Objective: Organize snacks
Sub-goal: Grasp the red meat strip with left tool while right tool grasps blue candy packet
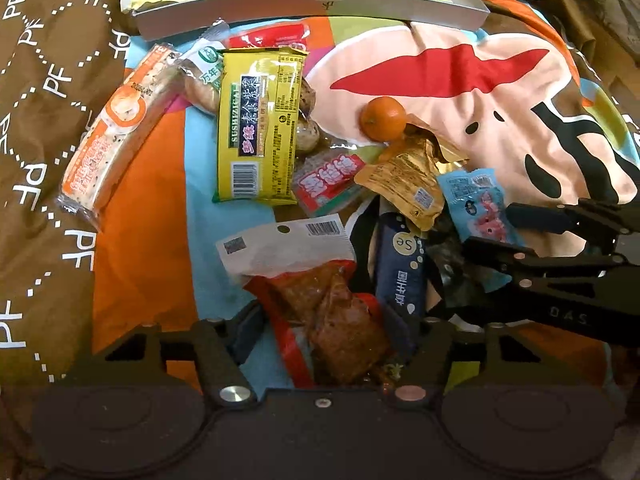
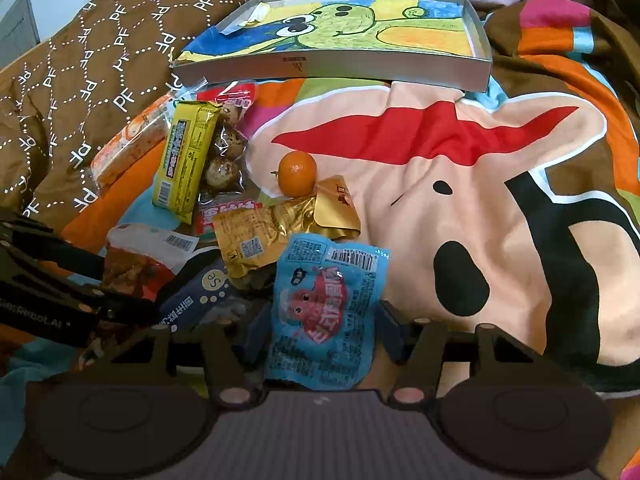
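Snacks lie heaped on a colourful cartoon blanket. My left gripper (image 1: 332, 328) is open around a red and clear pack of brown dried tofu (image 1: 320, 304), its jaws on either side of it. My right gripper (image 2: 320, 332) is open around a light blue packet (image 2: 328, 308), also seen in the left wrist view (image 1: 480, 208). A navy bar (image 1: 402, 272), gold pouches (image 2: 280, 232), a yellow pack (image 1: 260, 124), a quail egg pack (image 2: 226, 156), an orange-white cracker pack (image 1: 108, 136) and a small orange (image 2: 297, 173) lie nearby.
A shallow grey box lid (image 2: 332, 68) lined with a green cartoon drawing stands at the far side of the heap. A brown quilt (image 1: 44, 120) with white letters lies to the left. The blanket (image 2: 460, 200) stretches to the right.
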The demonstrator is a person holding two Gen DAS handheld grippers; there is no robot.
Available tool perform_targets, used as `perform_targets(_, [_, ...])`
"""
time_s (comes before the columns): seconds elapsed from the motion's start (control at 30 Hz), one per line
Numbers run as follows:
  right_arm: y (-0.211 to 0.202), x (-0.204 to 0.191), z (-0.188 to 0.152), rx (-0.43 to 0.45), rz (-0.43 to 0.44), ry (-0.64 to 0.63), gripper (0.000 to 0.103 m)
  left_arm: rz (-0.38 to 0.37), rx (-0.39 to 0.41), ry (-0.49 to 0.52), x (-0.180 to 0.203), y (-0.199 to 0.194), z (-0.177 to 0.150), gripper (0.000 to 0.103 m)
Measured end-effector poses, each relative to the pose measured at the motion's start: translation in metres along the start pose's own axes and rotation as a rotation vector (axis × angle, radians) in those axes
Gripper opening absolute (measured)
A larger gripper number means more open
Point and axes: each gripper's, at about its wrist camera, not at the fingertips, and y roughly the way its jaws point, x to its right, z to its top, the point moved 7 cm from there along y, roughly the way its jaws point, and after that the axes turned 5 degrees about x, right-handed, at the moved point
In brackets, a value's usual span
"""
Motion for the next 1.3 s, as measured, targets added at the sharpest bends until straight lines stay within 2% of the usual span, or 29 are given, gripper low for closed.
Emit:
perform_targets(0.1, [-0.002,0.000,0.000,0.003,-0.001,-0.001,0.064,-0.020,0.004,-0.009,0.000,0.001,0.000,0.068])
perform_targets(0.17, [0.000,0.000,0.000,-0.003,0.000,0.004,0.065,-0.051,0.003,-0.028,0.000,0.002,-0.002,0.077])
perform_targets(0.2, [0.001,0.001,0.000,-0.007,0.000,0.007,0.066,-0.055,0.003,-0.027,0.001,0.002,-0.003,0.078])
perform_targets(0.3, [0.003,0.002,-0.001,-0.013,0.002,0.012,0.067,-0.045,-0.006,0.018,0.009,0.005,-0.003,0.082])
perform_targets(0.4, [0.005,0.002,-0.002,-0.017,0.006,0.014,0.065,-0.030,-0.016,0.049,0.014,0.007,-0.003,0.081])
perform_targets(0.63, [0.005,-0.002,-0.002,-0.003,-0.005,-0.022,0.062,-0.027,-0.025,0.048,0.014,0.002,-0.006,0.069])
perform_targets(1.03, [-0.001,-0.010,-0.001,0.036,-0.049,-0.097,0.061,0.046,0.033,0.170,0.025,-0.010,-0.011,0.066])
perform_targets(1.17, [-0.002,-0.014,0.001,0.056,-0.014,-0.100,0.059,-0.003,0.008,0.068,0.017,-0.012,-0.013,0.066])
perform_targets(1.3, [0.001,-0.011,0.002,0.047,0.005,-0.060,0.059,-0.009,0.007,0.006,0.012,-0.014,-0.011,0.066])
